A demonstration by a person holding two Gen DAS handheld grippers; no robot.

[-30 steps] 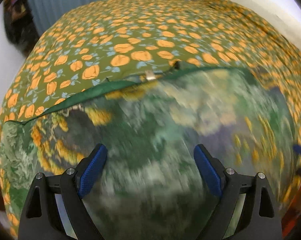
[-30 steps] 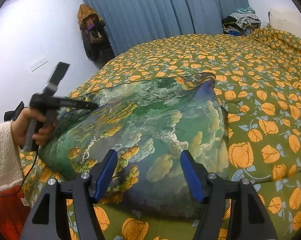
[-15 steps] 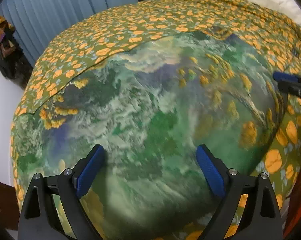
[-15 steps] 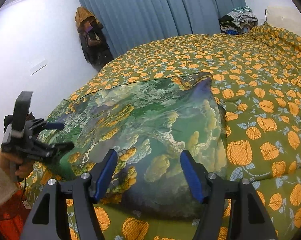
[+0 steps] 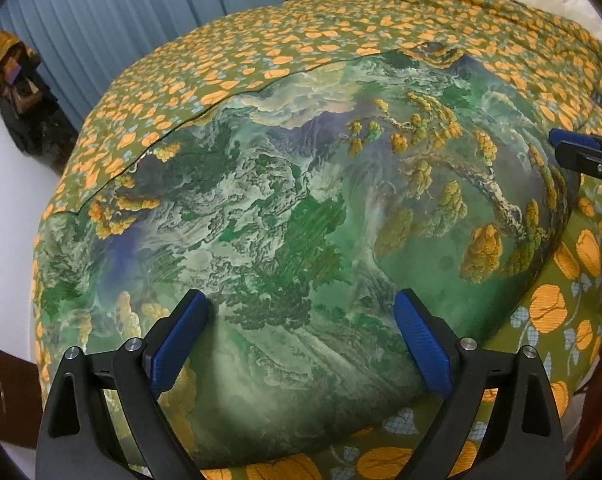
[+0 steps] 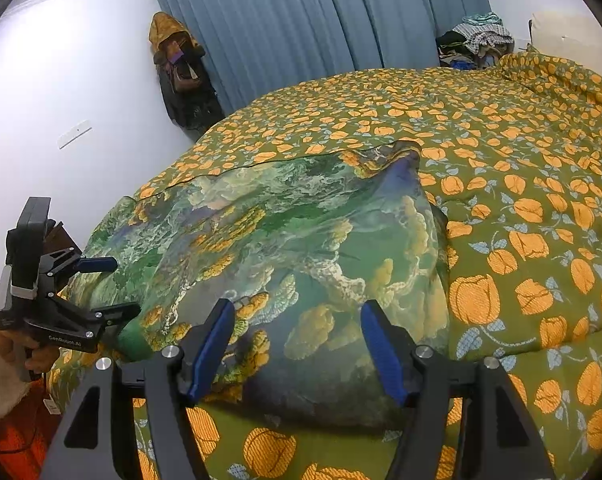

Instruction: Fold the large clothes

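Observation:
A large green cloth [image 5: 301, 200] printed with mountains and yellow trees lies spread flat on the near corner of the bed; in the right wrist view the cloth [image 6: 301, 240] ends in a raised corner at the far right. My left gripper [image 5: 301, 304] hovers open just above its near-left part, with nothing between the fingers. From the right wrist view the left gripper [image 6: 125, 287] shows open at the cloth's left edge, held by a hand [image 6: 37, 354]. My right gripper [image 6: 297, 312] stands open over the cloth's near edge; one of its fingers [image 5: 573, 142] shows at the cloth's right side.
The bed is covered by an olive bedspread [image 6: 521, 200] with orange tulips. Blue curtains [image 6: 321, 20] hang behind, dark coats [image 6: 181, 80] hang in the corner, and a clothes pile [image 6: 477, 40] sits at the far end. A white wall [image 6: 61, 100] runs along the left.
My left gripper has drawn back and down from above the cloth to its near-left edge, staying open. The cloth and my right gripper have not moved.

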